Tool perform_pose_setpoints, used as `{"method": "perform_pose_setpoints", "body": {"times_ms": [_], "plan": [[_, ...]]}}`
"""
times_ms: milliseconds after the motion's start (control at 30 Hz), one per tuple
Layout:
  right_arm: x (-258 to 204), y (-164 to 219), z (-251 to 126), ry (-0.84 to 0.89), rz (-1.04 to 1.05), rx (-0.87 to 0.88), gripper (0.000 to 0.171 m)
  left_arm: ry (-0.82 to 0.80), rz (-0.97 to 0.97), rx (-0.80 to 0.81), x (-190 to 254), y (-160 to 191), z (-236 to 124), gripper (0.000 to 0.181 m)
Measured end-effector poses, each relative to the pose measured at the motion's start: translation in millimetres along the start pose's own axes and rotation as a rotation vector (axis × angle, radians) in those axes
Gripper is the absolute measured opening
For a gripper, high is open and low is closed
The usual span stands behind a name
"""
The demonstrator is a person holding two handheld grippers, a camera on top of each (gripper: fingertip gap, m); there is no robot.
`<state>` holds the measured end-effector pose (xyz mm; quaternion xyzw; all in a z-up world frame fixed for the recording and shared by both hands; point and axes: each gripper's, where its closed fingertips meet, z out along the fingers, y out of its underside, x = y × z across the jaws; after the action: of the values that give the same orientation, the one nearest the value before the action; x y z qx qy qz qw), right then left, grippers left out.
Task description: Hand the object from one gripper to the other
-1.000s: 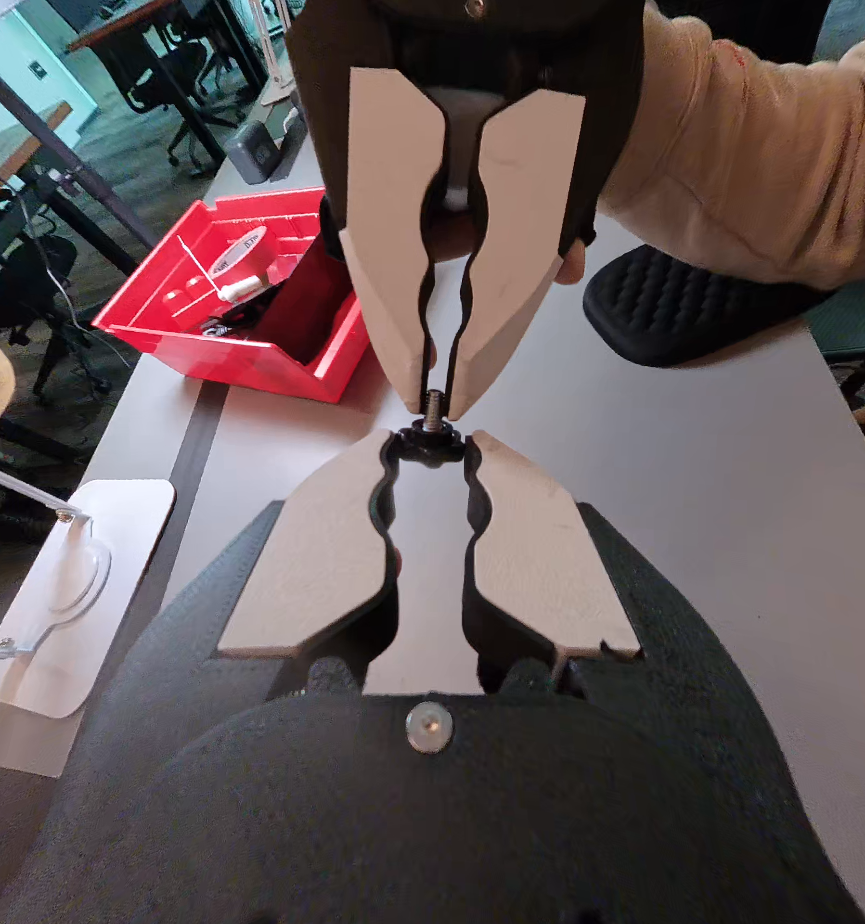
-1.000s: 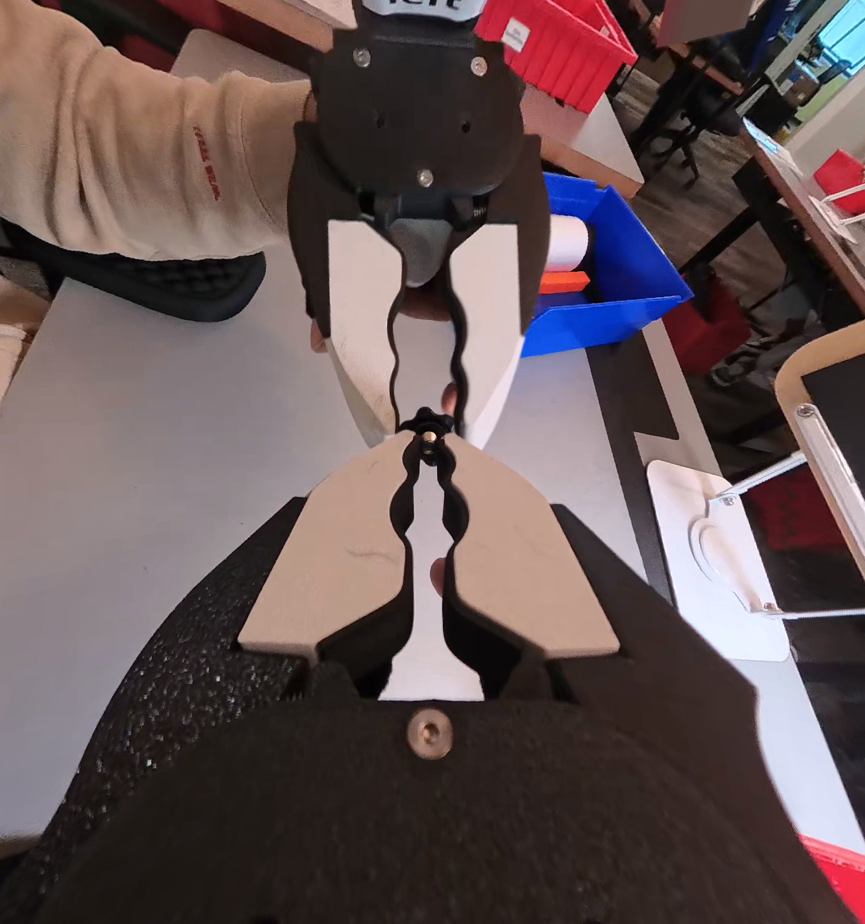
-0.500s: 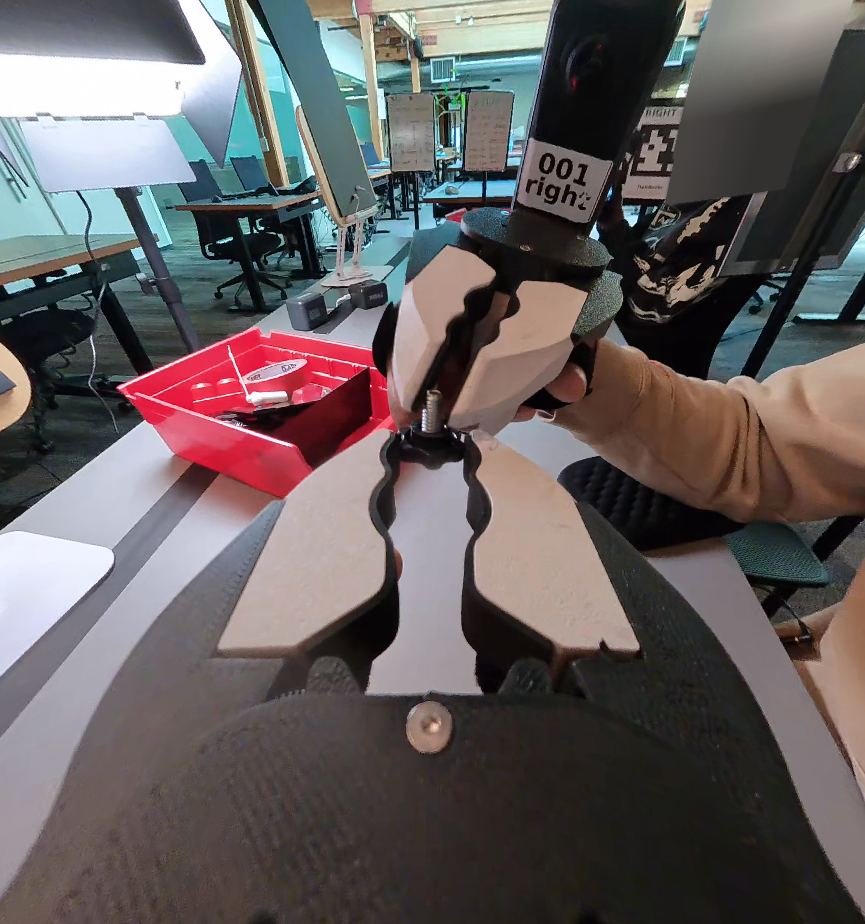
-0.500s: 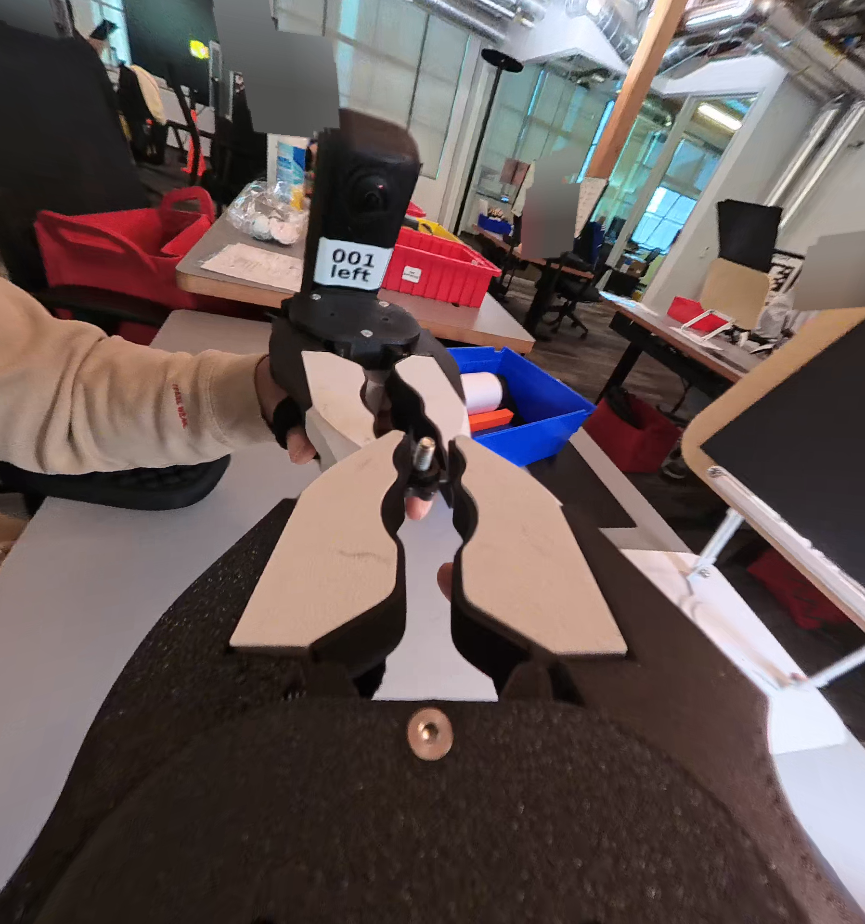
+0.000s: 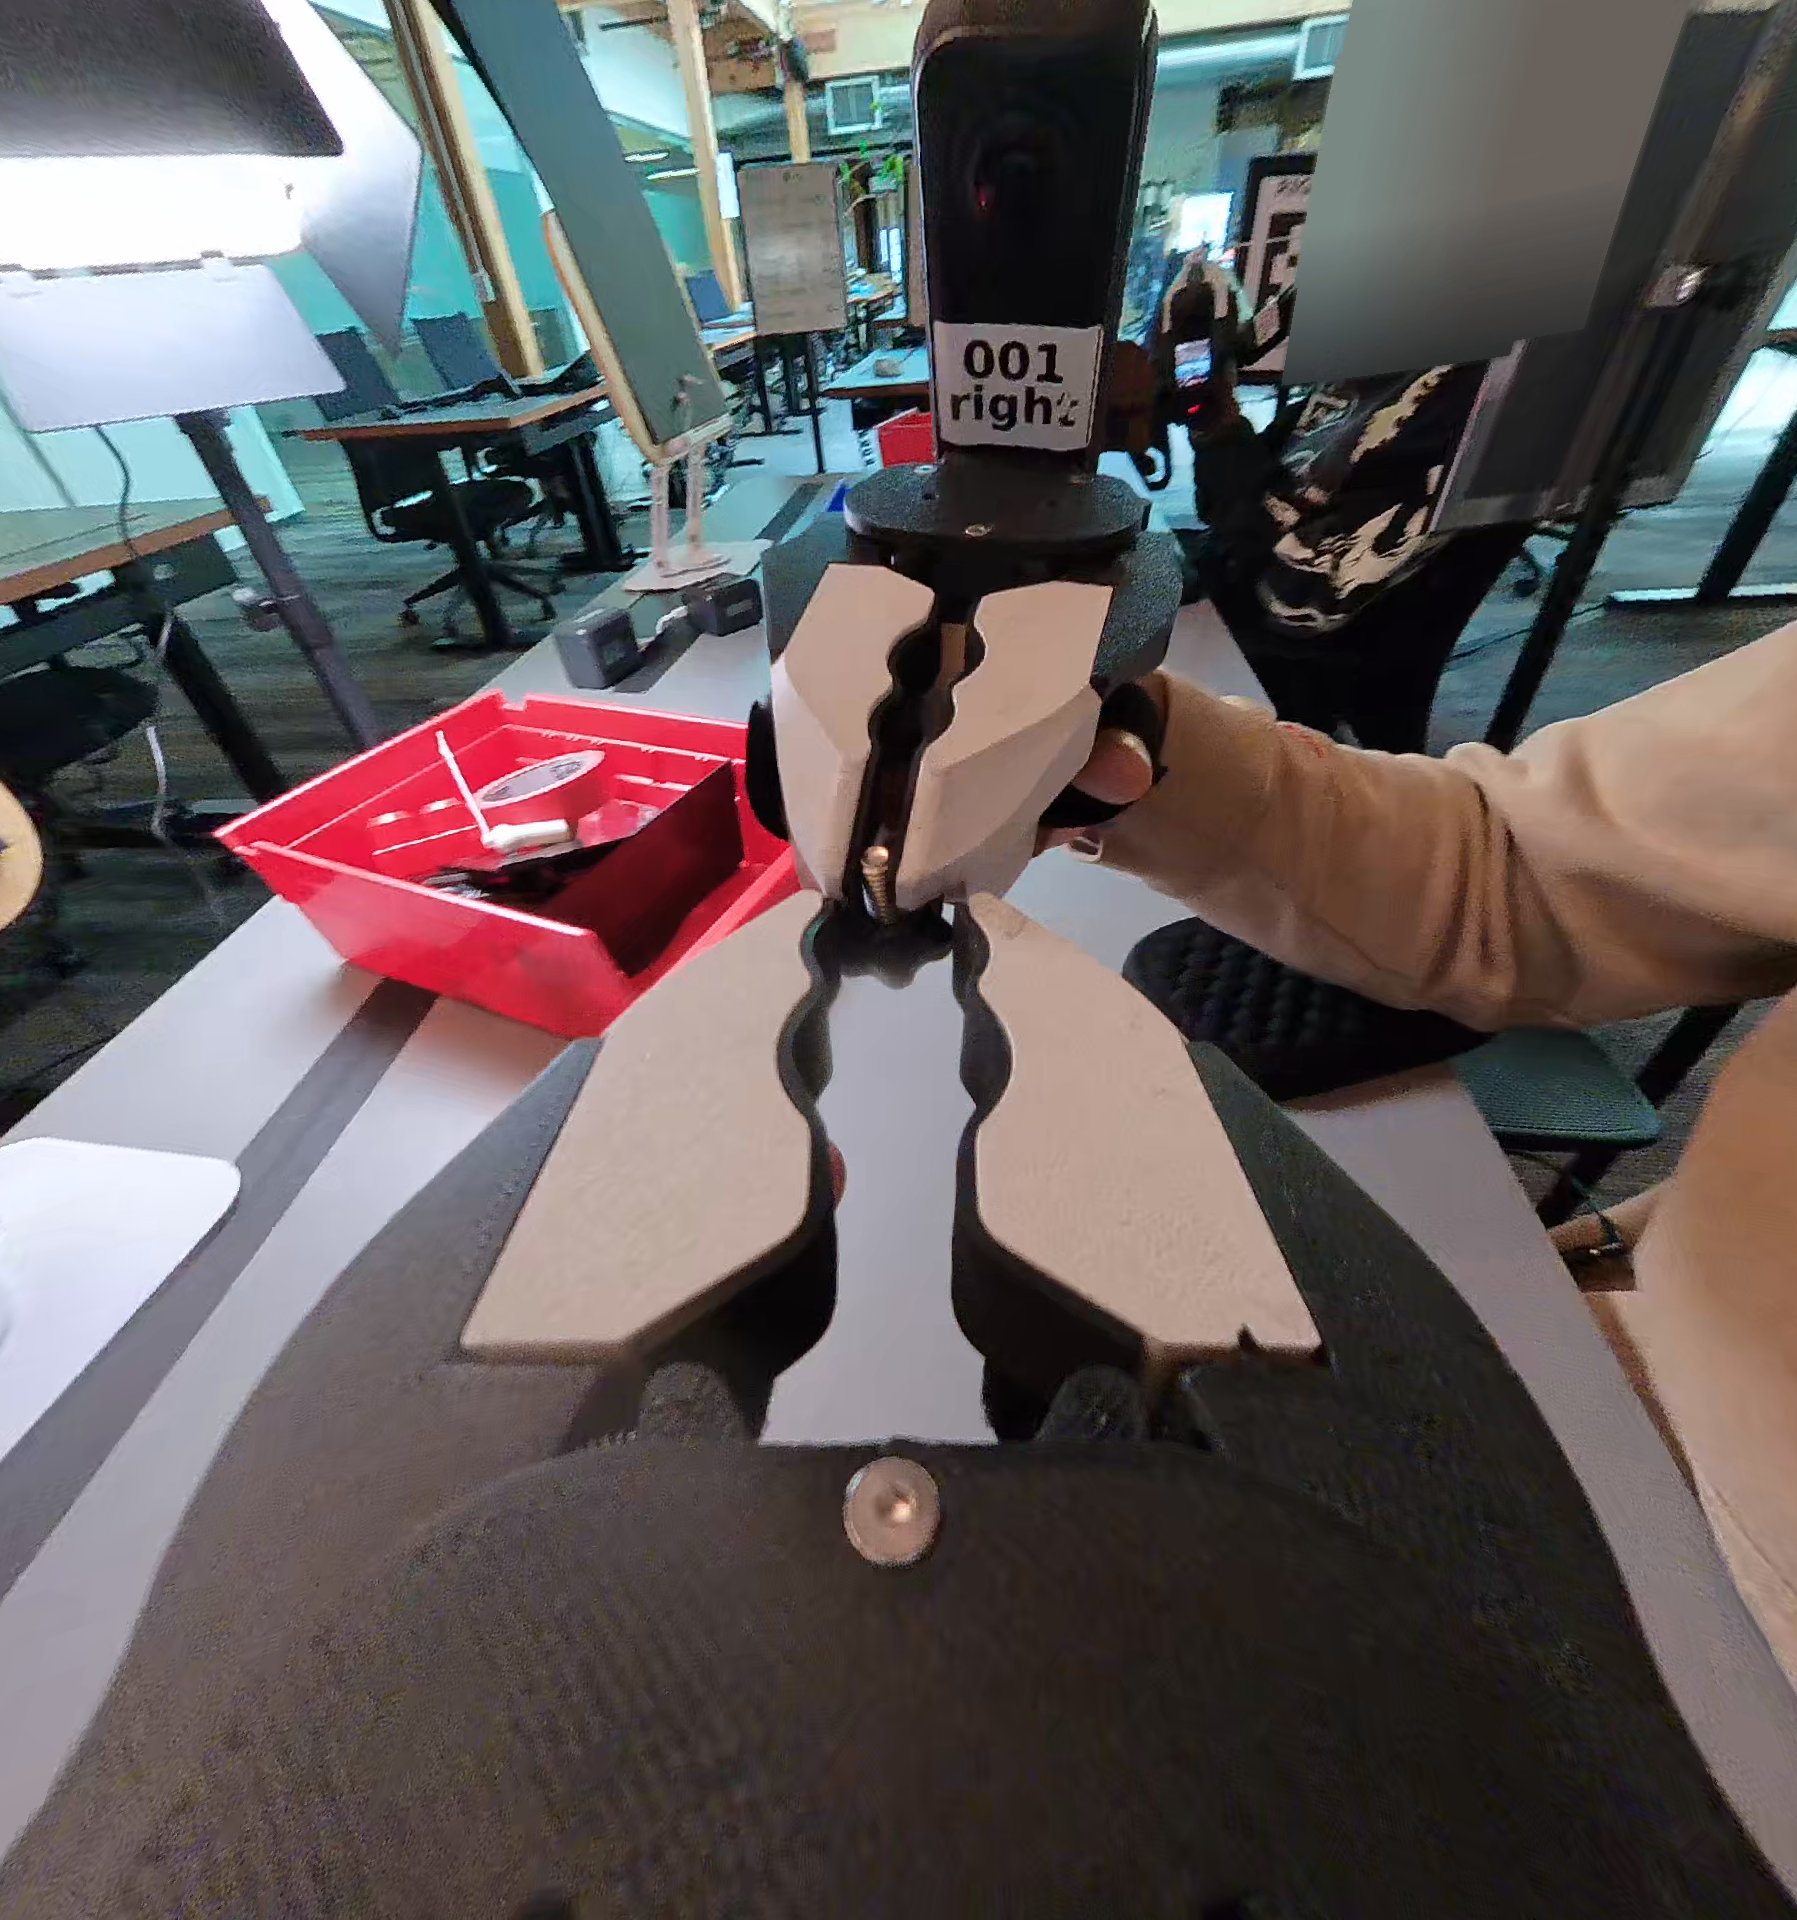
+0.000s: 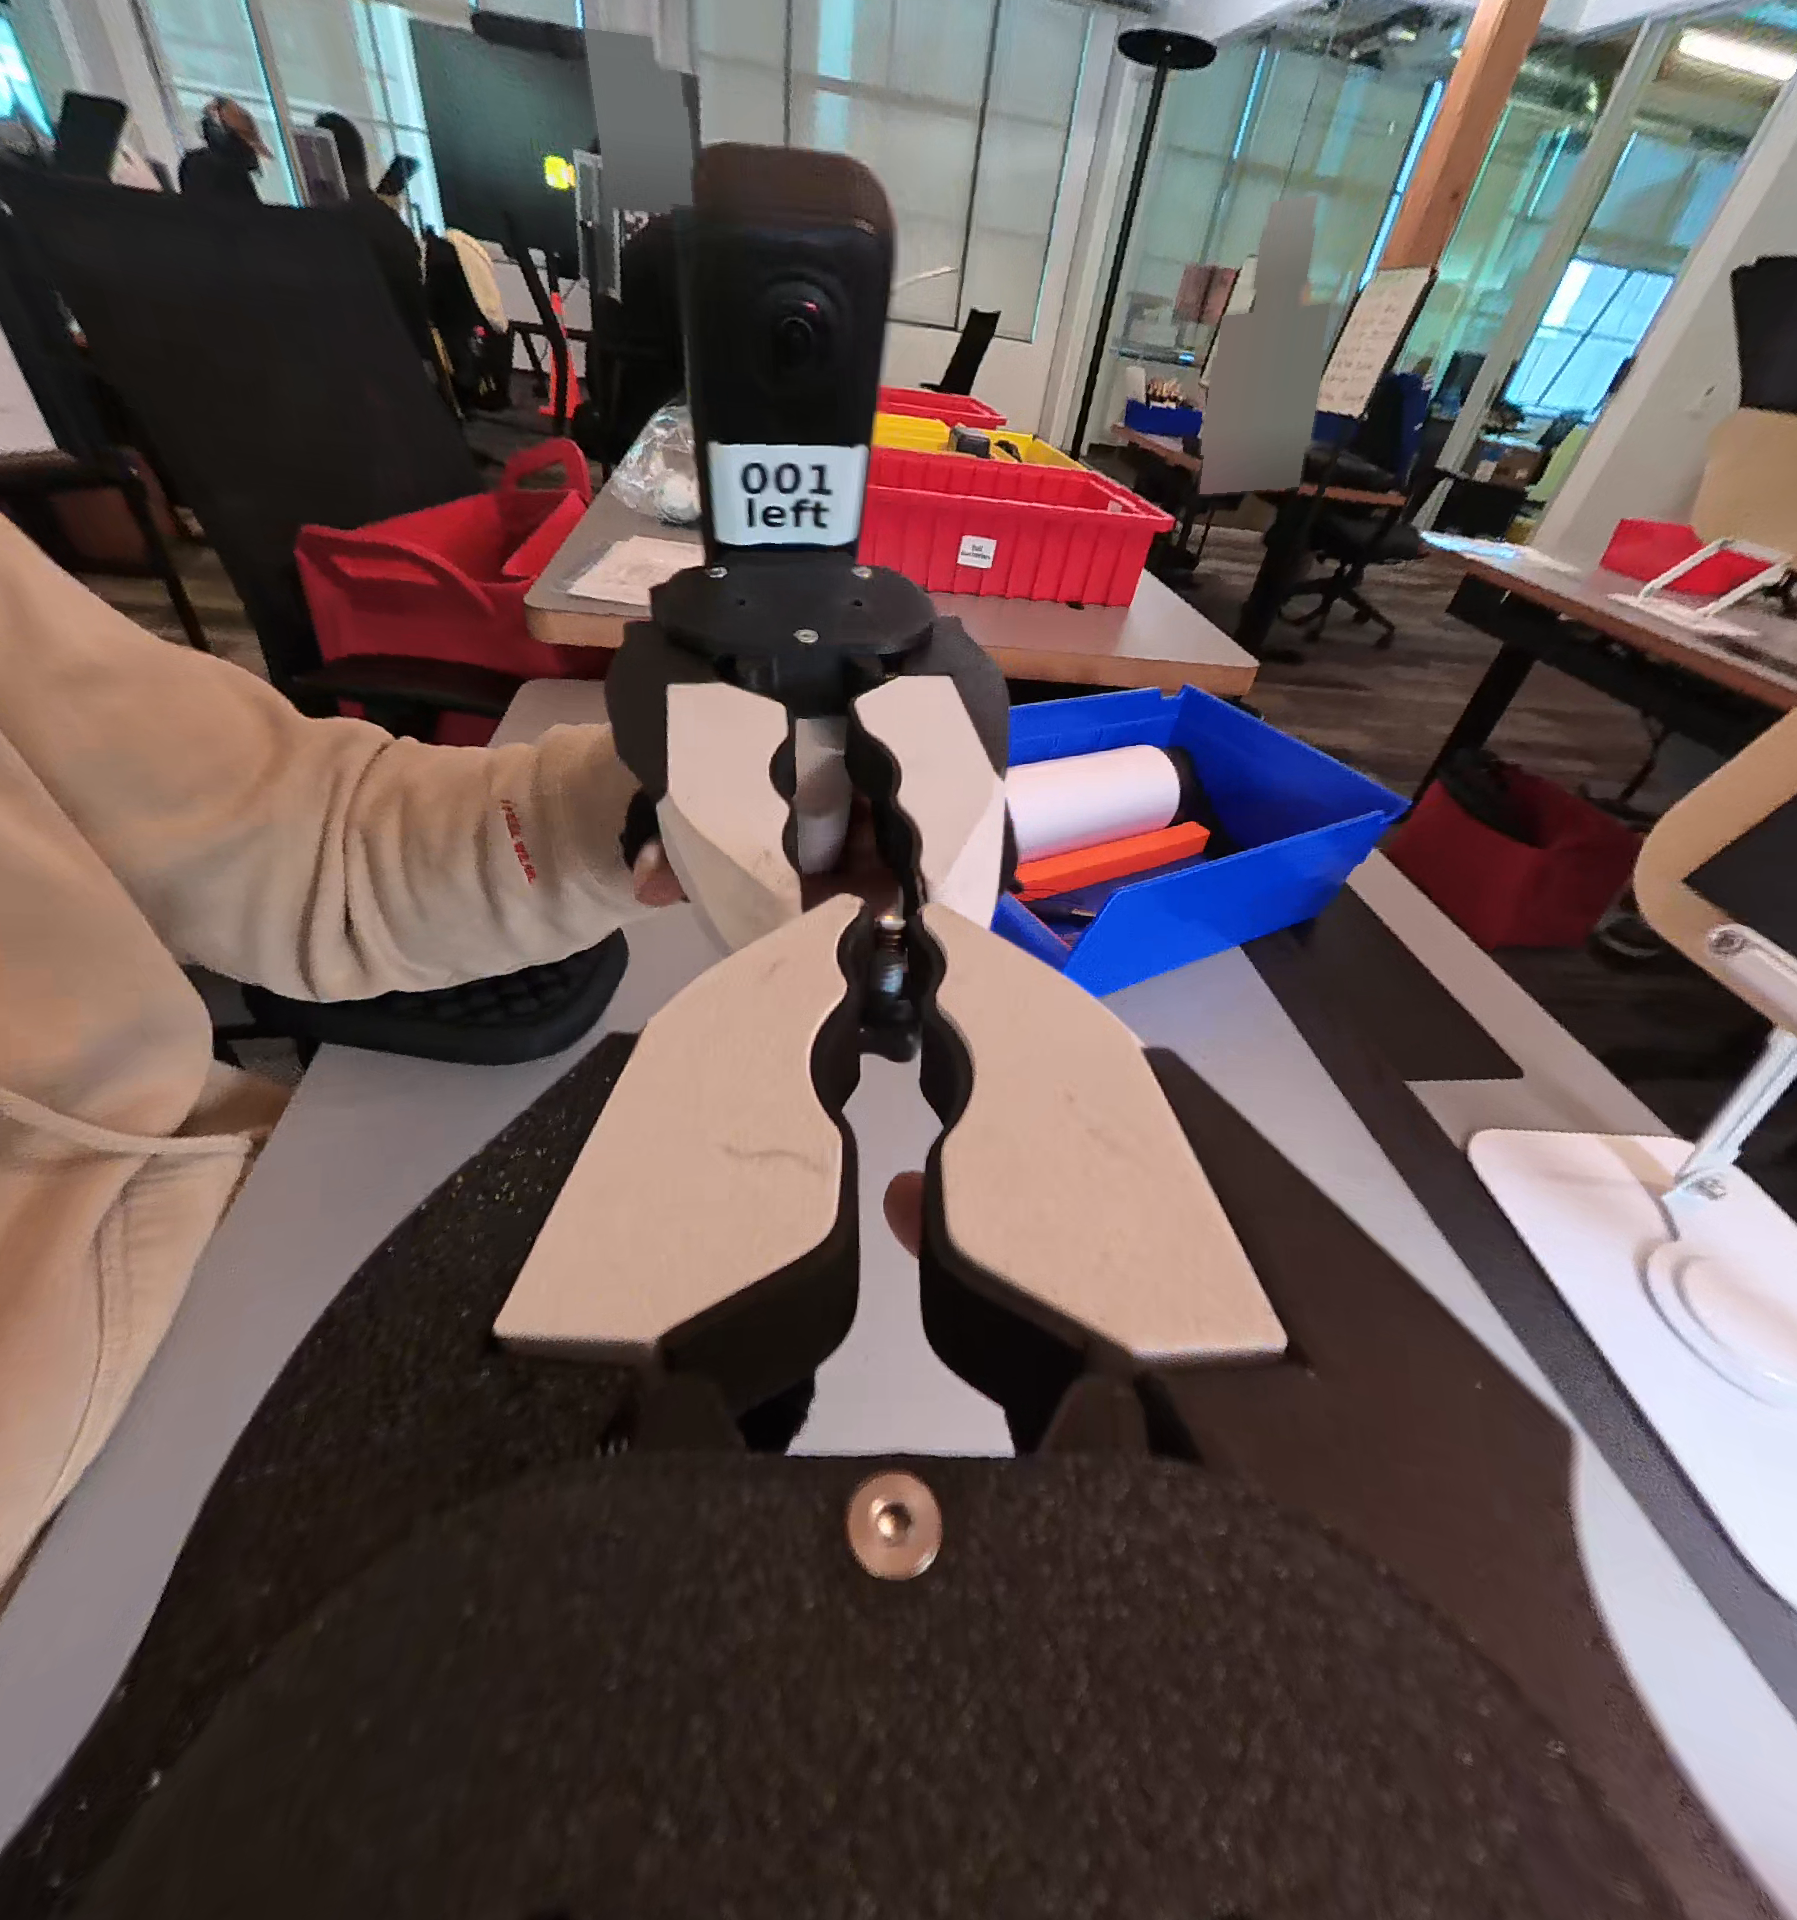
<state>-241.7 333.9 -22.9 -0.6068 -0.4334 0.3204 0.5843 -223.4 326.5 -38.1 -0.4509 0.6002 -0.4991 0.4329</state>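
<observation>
- Two hand-held grippers meet tip to tip above a grey worktop (image 5: 1413,1174), each facing the other.
- Between them is the object: a small knob (image 5: 886,940) with a black head and a threaded metal stud (image 5: 878,878).
- The left gripper (image 5: 889,935) pinches the black head at its very tips; its jaws are closed on it, with a gap between them further back.
- The right gripper (image 5: 878,883) comes in from the opposite side, its jaws drawn close around the stud – whether they press it firmly cannot be told for certain, though in the right wrist view the knob (image 6: 889,977) sits deep between the right gripper's (image 6: 889,935) tips.
- Each gripper takes a different end, probably so neither blocks the other's hold.
- The handover looks midway: both appear to hold, and the left gripper (image 6: 852,873) has not let go.
- A red bin (image 5: 520,935) sits near on the worktop on one side, a blue bin (image 6: 1237,883) on the other – neither is involved.
- A person's cream sleeves (image 5: 1496,831) reach in behind the grippers.
</observation>
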Motion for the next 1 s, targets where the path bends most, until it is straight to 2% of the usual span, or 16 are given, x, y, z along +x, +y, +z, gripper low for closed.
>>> {"method": "perform_pose_setpoints", "body": {"times_ms": [100,200,267,333,500,667,767,833,933,1000], "plan": [[8.2,-3.7,-2.2,0.016,0.053,0.043,0.006,-0.022,-0.039,0.011,-7.0,-4.3,-4.5,0.019],[11.5,-21.0,-12.1,0.017,0.069,0.181,0.006,-0.014,-0.124,0.041,-15.5,-4.0,-7.3,0.019],[16.6,-18.7,-15.3,0.048,0.038,0.168,0.012,0.034,-0.215,0.082,-18.8,-5.2,-9.7,0.019],[15.1,-14.0,-16.7,0.08,-0.096,0.132,0.021,0.1,-0.333,0.127,-20.2,-8.9,-13.5,0.019],[7.7,3.1,-3.8,0.201,-0.507,-0.048,0.026,0.269,-0.526,0.133,-9.3,-9.9,-14.6,0.018],[13.8,5.4,4.4,0.345,-0.74,-0.138,0.014,0.245,-0.614,0.143,-15.6,-9.4,-11.8,0.018],[25.1,10.2,1.7,0.388,-0.71,-0.191,0.014,0.086,-0.559,0.186,-39.7,-8.5,-17.1,0.025],[50.2,16.6,-13.0,0.466,-0.643,-0.238,0.014,-0.045,-0.477,0.2,-59.7,-9.8,-32.6,0.026],[125.6,56.8,-67.0,0.688,-0.427,-0.456,0.015,-0.25,-0.344,0.096,-86.1,-1.7,-59.2,0.026],[178.2,102.4,-114.2,0.809,-0.216,-0.649,0.014,-0.447,-0.225,-0.008,-108.5,8.4,-80.3,0.025]]}}
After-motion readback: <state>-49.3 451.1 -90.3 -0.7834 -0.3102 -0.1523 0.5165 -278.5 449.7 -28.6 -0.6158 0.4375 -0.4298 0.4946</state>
